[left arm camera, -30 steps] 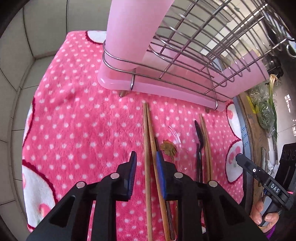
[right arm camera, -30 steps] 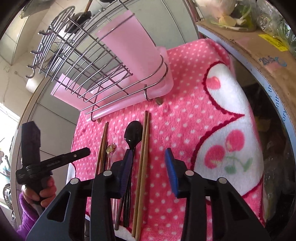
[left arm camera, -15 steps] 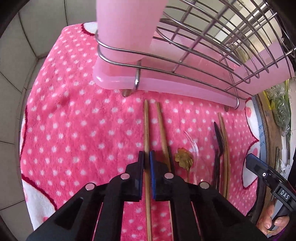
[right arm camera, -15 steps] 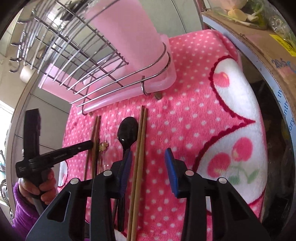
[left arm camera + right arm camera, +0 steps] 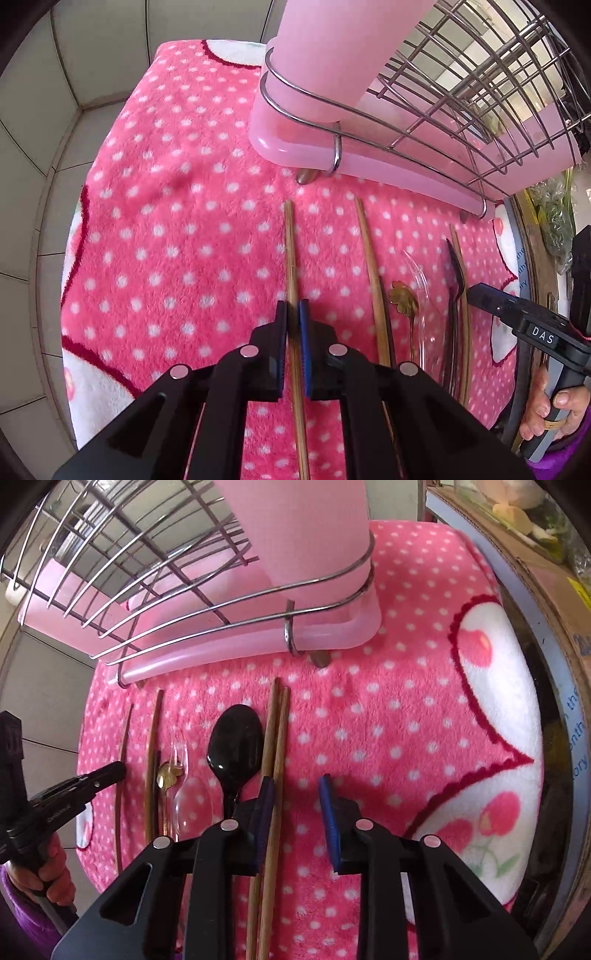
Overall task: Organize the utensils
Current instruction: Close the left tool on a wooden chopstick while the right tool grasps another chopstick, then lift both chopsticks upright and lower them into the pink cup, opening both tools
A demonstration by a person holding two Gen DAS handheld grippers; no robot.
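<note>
Chopstick (image 5: 291, 266) clamped in left gripper (image 5: 292, 334), lower end cut off

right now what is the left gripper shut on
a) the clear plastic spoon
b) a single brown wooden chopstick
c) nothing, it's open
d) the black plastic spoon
b: in the left wrist view the left gripper has its blue pads pressed against a single brown wooden chopstick on the pink dotted towel.

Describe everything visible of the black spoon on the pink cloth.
The glossy black plastic spoon lies flat on the pink polka-dot fleece cloth, oval bowl facing up and pointing toward the pink-and-wire dish rack. Its thin handle runs back under the right claw. It lies between a clear plastic spoon and paired wooden chopsticks.
</note>
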